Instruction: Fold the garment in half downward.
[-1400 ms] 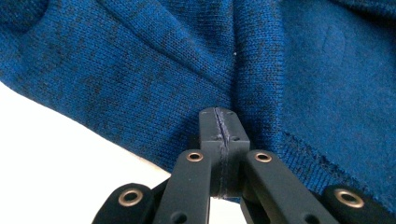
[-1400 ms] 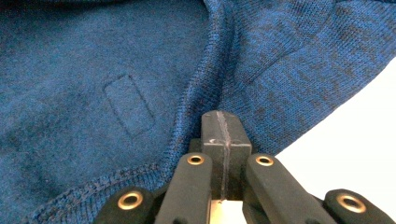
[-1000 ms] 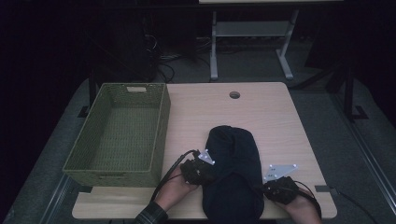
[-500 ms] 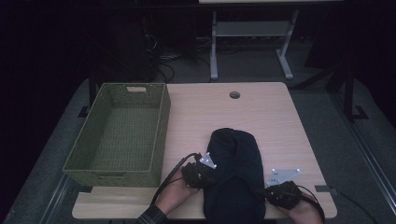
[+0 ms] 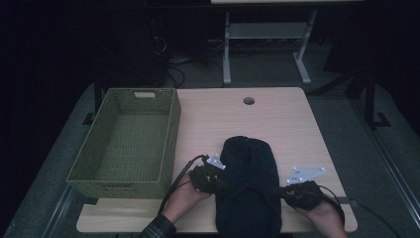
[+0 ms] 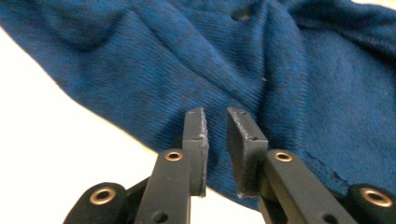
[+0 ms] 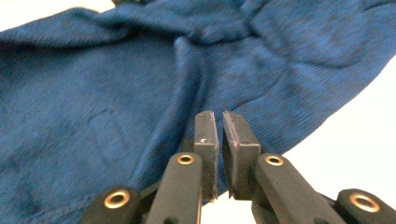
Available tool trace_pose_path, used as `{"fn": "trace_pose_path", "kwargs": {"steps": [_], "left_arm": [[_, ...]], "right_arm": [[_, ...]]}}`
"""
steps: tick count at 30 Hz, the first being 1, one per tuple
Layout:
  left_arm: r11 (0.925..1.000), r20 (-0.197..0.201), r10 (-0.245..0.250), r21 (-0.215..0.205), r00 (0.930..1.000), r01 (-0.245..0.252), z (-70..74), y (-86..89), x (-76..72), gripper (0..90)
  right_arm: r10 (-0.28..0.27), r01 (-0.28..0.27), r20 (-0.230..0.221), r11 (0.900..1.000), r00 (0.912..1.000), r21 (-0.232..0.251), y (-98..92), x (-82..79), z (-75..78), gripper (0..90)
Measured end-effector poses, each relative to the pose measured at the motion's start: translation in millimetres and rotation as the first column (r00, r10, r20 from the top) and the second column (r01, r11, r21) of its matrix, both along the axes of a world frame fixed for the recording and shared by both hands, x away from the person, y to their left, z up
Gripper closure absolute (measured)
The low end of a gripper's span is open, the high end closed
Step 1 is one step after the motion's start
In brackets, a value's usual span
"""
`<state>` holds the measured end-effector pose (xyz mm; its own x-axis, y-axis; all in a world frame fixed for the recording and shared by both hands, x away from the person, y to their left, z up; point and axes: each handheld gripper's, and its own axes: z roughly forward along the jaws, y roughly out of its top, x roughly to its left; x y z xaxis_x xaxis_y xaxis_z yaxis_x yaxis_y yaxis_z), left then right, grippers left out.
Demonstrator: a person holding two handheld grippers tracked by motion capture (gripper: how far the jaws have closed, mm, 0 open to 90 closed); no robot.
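Dark blue knit garment (image 5: 249, 183); green woven basket (image 5: 124, 144); pale wood table (image 5: 218, 119); black claws.

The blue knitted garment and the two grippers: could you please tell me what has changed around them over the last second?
Both grippers have just been opening: the left gripper and the right gripper now show a narrow gap between their jaws, with no fabric pinched in it, so each seems to have let go of the blue knitted garment. The hands have barely shifted. The garment keeps its folded shape near the table's front edge, and the green basket stays put.

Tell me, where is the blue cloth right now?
In the high view the blue cloth lies on the table's near edge, right of the green basket, between the left gripper and right gripper.
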<state>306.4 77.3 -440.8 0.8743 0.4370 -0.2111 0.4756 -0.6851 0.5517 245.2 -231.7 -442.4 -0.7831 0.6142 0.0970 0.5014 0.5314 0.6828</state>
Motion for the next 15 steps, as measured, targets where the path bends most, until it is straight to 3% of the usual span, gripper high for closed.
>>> {"fn": "trace_pose_path", "kwargs": {"steps": [5, 9, 15], "left_arm": [[0.9999, 0.010, 0.004, 0.011, 0.9999, -0.004, 4.7, 2.8, 7.2, 69.6], [0.9993, 0.057, 0.025, 0.026, 0.9980, -0.026, 10.4, 5.2, 16.9, 57.8], [0.9990, 0.083, 0.039, 0.019, 0.9958, -0.041, 16.4, 5.7, 29.8, 41.3]], "right_arm": [[-0.007, 0.007, -0.001, 1.000, 1.0000, 0.023, -3.4, 13.2, 3.0, 77.5], [-0.020, 0.020, 0.013, 0.999, 0.9997, 0.033, -4.1, 27.7, 9.4, 67.4], [-0.066, 0.065, 0.018, 0.997, 0.9977, 0.047, -6.5, 48.4, 16.1, 51.0]]}}
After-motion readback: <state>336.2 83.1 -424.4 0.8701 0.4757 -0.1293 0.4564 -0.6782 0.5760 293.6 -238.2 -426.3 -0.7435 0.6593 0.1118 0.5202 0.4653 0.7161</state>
